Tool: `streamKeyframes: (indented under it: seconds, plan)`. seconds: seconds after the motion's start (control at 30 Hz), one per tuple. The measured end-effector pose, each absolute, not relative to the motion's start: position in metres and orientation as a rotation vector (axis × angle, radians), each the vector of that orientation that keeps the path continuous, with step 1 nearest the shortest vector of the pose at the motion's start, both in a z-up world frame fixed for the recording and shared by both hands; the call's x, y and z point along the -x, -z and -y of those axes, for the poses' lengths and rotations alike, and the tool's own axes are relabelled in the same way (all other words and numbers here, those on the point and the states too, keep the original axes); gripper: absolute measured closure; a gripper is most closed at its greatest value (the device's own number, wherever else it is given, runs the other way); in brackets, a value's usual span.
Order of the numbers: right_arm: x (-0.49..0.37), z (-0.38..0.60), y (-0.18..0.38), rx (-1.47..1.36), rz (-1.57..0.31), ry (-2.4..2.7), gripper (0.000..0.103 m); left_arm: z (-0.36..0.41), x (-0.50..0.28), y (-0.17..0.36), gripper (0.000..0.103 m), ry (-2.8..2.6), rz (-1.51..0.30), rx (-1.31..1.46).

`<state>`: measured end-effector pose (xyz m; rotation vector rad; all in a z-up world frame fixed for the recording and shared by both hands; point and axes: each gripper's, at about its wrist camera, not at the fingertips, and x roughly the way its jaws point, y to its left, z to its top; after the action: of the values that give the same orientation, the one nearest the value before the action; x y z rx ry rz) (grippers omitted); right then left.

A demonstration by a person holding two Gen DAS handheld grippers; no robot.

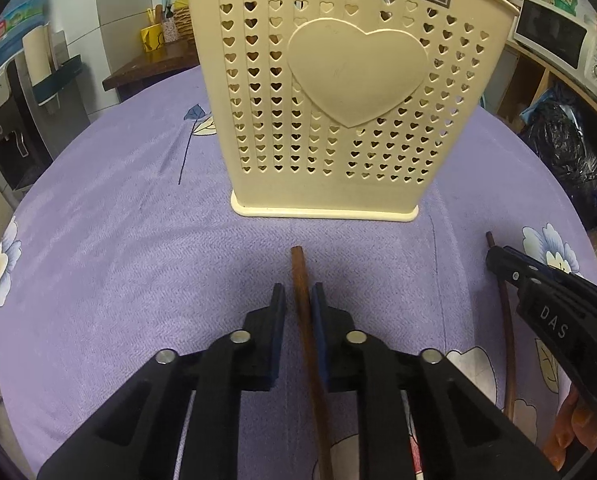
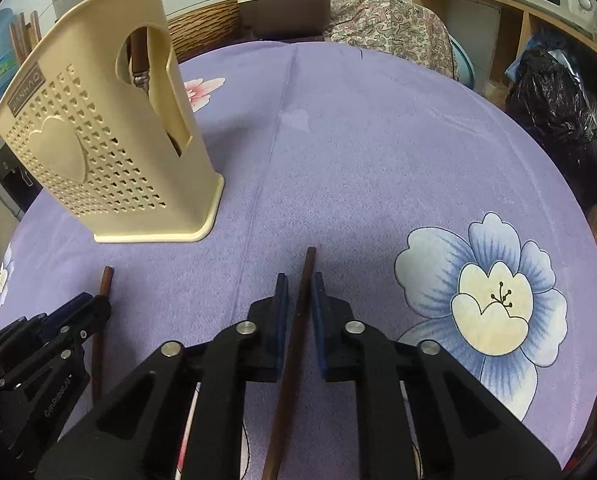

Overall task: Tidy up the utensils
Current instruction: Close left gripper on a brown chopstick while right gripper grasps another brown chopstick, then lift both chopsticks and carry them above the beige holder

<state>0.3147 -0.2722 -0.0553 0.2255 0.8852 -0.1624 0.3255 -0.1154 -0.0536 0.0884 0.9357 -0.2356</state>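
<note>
Just then, both black two-finger grippers were down at the lavender flowered tablecloth (image 2: 378,152), each with a dark brown wooden chopstick between its blue-lined fingers. From the left wrist camera, the left gripper (image 1: 298,300) had its jaws drawn in close on the left chopstick (image 1: 304,320); the right-hand pad lay against the stick, and only a thin gap showed on the other side, so the jaws read as closed on it. That stick lay flat on the cloth, its blunt end pointing toward the holder and stopping near its base without touching it.

From the right wrist camera, the right gripper (image 2: 300,292) was likewise pinched in around the right chopstick (image 2: 298,328), the pads narrow on either side of it, with the stick's tip poking out ahead of the fingertips. I could not tell from either view whether a stick had left the cloth.

Straight ahead of the left gripper stood the cream plastic utensil holder (image 1: 338,92), upright, its front pierced with small heart-shaped holes around one large raised heart. Through the arched cut-out in its side, the right wrist view showed a brown-handled utensil (image 2: 139,60) already standing inside. The two chopsticks lay roughly parallel, apart from one another, both in front of the holder.
</note>
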Motion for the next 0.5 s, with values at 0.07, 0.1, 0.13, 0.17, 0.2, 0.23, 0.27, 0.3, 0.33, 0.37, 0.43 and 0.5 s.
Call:
streamKeyframes:
  seconds: [0.07, 0.1, 0.13, 0.17, 0.2, 0.23, 0.27, 0.3, 0.33, 0.37, 0.43, 0.5]
  plan:
    - [-0.3142, 0.2736, 0.0555, -0.236, -0.880, 0.157, 0.095, 0.1158, -0.3254, 0.0536, 0.094, 0.239, -0.937, -0.086]
    - [-0.3136, 0.2744, 0.0556, -0.243, -0.878, 0.154, 0.095, 0.1162, -0.3251, 0.0534, 0.094, 0.240, -0.937, -0.087]
    - [-0.3135, 0.2756, 0.0555, -0.251, -0.877, 0.151, 0.095, 0.1170, -0.3247, 0.0535, 0.094, 0.240, -0.936, -0.093]
    - [-0.3136, 0.2761, 0.0555, -0.258, -0.877, 0.149, 0.095, 0.1174, -0.3244, 0.0535, 0.094, 0.241, -0.936, -0.095]
    - [-0.3136, 0.2768, 0.0554, -0.266, -0.876, 0.147, 0.095, 0.1176, -0.3243, 0.0536, 0.094, 0.244, -0.936, -0.093]
    - [-0.3136, 0.2774, 0.0552, -0.273, -0.875, 0.144, 0.095, 0.1177, -0.3241, 0.0536, 0.094, 0.245, -0.935, -0.093]
    - [-0.3140, 0.2775, 0.0552, -0.277, -0.874, 0.140, 0.095, 0.1190, -0.3229, 0.0532, 0.094, 0.246, -0.936, -0.092]
    - [-0.3141, 0.2778, 0.0552, -0.280, -0.872, 0.137, 0.095, 0.1194, -0.3230, 0.0532, 0.094, 0.249, -0.936, -0.090]
    - [-0.3142, 0.2782, 0.0550, -0.282, -0.870, 0.133, 0.095, 0.1193, -0.3228, 0.0532, 0.094, 0.251, -0.935, -0.089]
    - [-0.3144, 0.2786, 0.0550, -0.291, -0.868, 0.127, 0.095, 0.1197, -0.3225, 0.0529, 0.094, 0.252, -0.934, -0.090]
    - [-0.3122, 0.2811, 0.0532, -0.324, -0.851, 0.099, 0.095, 0.1174, -0.3218, 0.0521, 0.094, 0.263, -0.932, -0.068]
    - [-0.3091, 0.2814, 0.0482, -0.324, -0.833, 0.089, 0.095, 0.1127, -0.3222, 0.0474, 0.094, 0.280, -0.916, -0.044]
